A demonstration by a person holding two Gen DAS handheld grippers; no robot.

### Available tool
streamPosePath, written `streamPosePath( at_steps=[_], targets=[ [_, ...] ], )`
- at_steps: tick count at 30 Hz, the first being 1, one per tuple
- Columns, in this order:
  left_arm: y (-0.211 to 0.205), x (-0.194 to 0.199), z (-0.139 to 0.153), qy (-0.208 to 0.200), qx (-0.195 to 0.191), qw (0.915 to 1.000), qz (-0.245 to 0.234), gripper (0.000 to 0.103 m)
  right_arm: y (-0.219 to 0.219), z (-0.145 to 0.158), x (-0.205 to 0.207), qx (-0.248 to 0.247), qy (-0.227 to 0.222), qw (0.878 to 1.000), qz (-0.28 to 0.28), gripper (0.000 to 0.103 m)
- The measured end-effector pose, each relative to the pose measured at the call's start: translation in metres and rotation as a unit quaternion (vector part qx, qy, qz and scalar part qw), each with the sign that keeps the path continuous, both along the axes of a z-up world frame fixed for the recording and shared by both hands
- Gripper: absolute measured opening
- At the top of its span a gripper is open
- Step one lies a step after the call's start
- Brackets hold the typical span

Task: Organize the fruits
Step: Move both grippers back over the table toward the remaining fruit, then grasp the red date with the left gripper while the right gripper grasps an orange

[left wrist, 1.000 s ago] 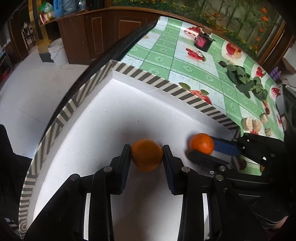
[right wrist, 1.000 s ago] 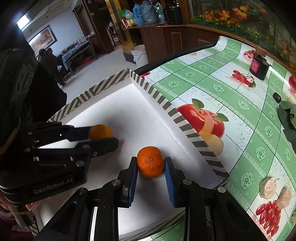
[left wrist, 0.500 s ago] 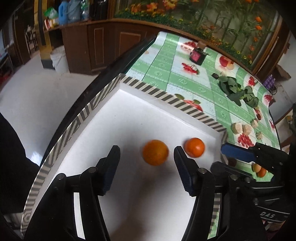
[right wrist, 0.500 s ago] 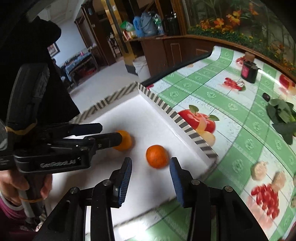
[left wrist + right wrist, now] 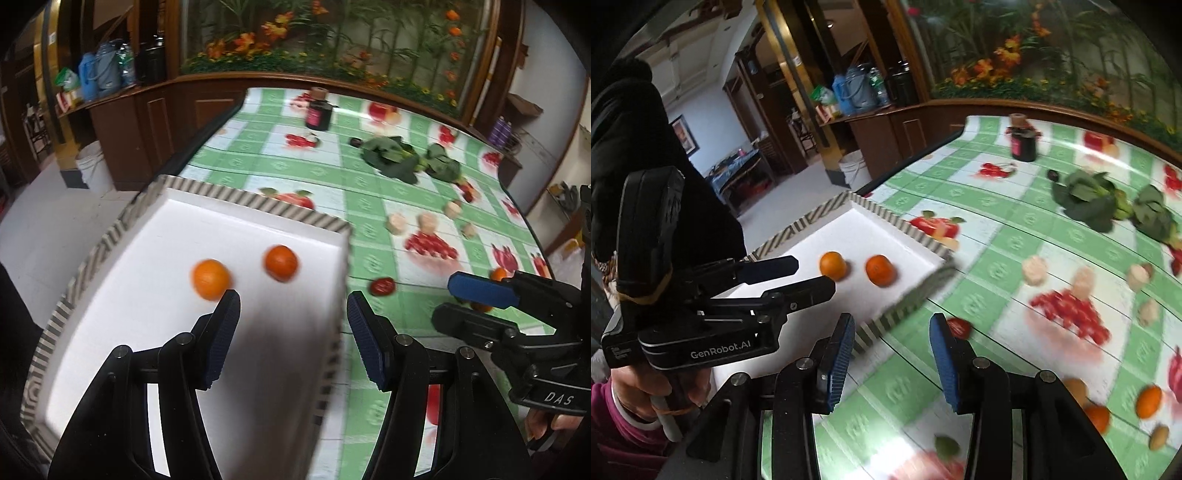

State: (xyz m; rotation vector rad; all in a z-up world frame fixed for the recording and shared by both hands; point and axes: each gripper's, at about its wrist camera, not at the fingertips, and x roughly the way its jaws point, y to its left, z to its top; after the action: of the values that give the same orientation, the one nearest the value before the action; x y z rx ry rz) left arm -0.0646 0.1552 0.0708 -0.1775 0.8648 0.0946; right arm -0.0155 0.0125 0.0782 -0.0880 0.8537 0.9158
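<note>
Two oranges lie in a white tray [image 5: 184,225] with a striped rim: one on the left [image 5: 210,279] and one on the right [image 5: 280,263]. They also show in the right wrist view, the left orange [image 5: 833,265] and the right orange [image 5: 880,270]. My left gripper [image 5: 293,314] is open and empty, above the tray's near right part. My right gripper [image 5: 892,334] is open and empty, over the tray's corner and the tablecloth. More oranges [image 5: 1148,401] and a red fruit [image 5: 958,328] lie on the cloth.
The table has a green checked fruit-print cloth [image 5: 369,184]. On it are leafy greens [image 5: 391,155], a dark jar [image 5: 317,112], several pale chunks [image 5: 397,223] and a red fruit [image 5: 383,286]. A wooden counter and a white bucket [image 5: 94,166] stand beyond the table.
Both grippers opened, let go of their oranges in the tray, and drew back and up to the right. The oranges stay side by side in the tray.
</note>
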Motion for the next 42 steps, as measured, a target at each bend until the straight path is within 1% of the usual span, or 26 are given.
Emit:
streamPosePath(
  at_steps=[5,9,13,17,20,25,28,31,35,38,40,42],
  targets=[
    [-0.022,0.000,-0.004,0.003,-0.009,0.9998,-0.020,0.061,-0.037,0.000,-0.011,-0.006,-0.006,1.000,-0.027,0.041],
    [-0.040,0.002,-0.007,0.007,-0.007,0.9991,-0.042,0.061,-0.070,-0.008,-0.015,-0.024,-0.008,0.998,-0.055,0.041],
    [-0.057,0.006,-0.011,0.014,-0.007,0.9981,-0.060,0.061,-0.099,-0.020,-0.015,-0.025,0.006,0.996,-0.081,0.041],
    [-0.069,0.011,-0.016,0.020,-0.003,0.9973,-0.070,0.061,-0.119,-0.032,-0.015,-0.038,0.013,0.994,-0.105,0.041],
    [-0.075,0.016,-0.021,0.028,-0.002,0.9967,-0.077,0.061,-0.132,-0.039,-0.012,-0.036,0.020,0.992,-0.118,0.041],
    [-0.083,0.023,-0.031,0.044,0.001,0.9945,-0.095,0.061,-0.138,-0.047,0.000,-0.047,0.015,0.990,-0.130,0.041],
    [-0.084,0.029,-0.032,0.046,0.004,0.9930,-0.108,0.061,-0.136,-0.051,0.011,-0.066,0.012,0.989,-0.133,0.041],
    [-0.085,0.037,-0.033,0.047,0.014,0.9917,-0.118,0.061,-0.133,-0.053,0.021,-0.069,0.013,0.990,-0.125,0.041],
    [-0.086,0.053,-0.039,0.057,0.028,0.9898,-0.127,0.060,-0.127,-0.058,0.030,-0.091,0.006,0.989,-0.121,0.041],
    [-0.089,0.063,-0.045,0.067,0.041,0.9880,-0.133,0.060,-0.126,-0.061,0.035,-0.091,0.007,0.989,-0.114,0.041],
    [-0.090,0.070,-0.049,0.073,0.047,0.9868,-0.137,0.060,-0.125,-0.064,0.037,-0.089,0.011,0.991,-0.103,0.039],
    [-0.090,0.076,-0.054,0.081,0.050,0.9858,-0.138,0.060,-0.123,-0.065,0.037,-0.091,0.005,0.991,-0.099,0.034]
  ],
)
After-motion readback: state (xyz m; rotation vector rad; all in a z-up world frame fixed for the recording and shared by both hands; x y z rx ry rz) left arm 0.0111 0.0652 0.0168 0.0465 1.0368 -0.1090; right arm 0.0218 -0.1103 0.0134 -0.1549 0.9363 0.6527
